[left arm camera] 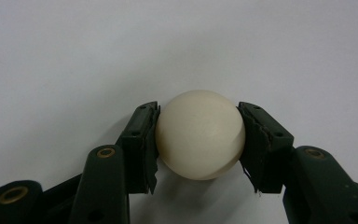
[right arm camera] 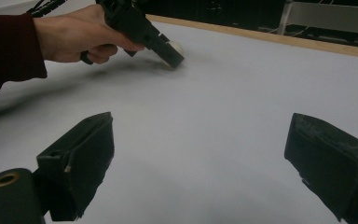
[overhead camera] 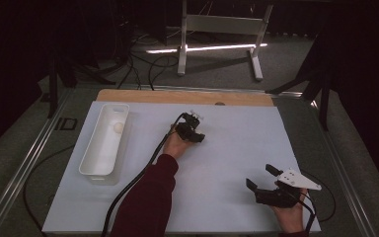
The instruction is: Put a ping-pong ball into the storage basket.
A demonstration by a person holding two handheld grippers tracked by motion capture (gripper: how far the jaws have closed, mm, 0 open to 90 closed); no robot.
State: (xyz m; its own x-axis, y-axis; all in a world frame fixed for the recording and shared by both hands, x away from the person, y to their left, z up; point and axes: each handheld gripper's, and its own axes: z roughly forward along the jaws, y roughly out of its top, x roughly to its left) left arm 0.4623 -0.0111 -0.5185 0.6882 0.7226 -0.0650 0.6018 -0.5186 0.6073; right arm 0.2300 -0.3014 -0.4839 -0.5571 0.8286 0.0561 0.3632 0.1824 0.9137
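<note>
A pale, matte white surface (overhead camera: 237, 148) with a bare wooden strip along its far edge lies in a dim room; beyond it are grey carpet, loose black cables and a white metal frame (overhead camera: 220, 29) standing on the floor. At the surface's left side sits a long white plastic bin (overhead camera: 103, 140) with a small pale ball in it. Near the middle, the left gripper (left arm camera: 199, 135) is clamped on a smooth, cream-coloured ball (left arm camera: 200, 134), its black padded jaws pressing the ball's two sides just above the surface. A hand in a dark red sleeve (overhead camera: 150, 195) carries it. The right gripper (overhead camera: 259, 177) rests near the front right corner, well apart, jaws spread wide with nothing between them.
</note>
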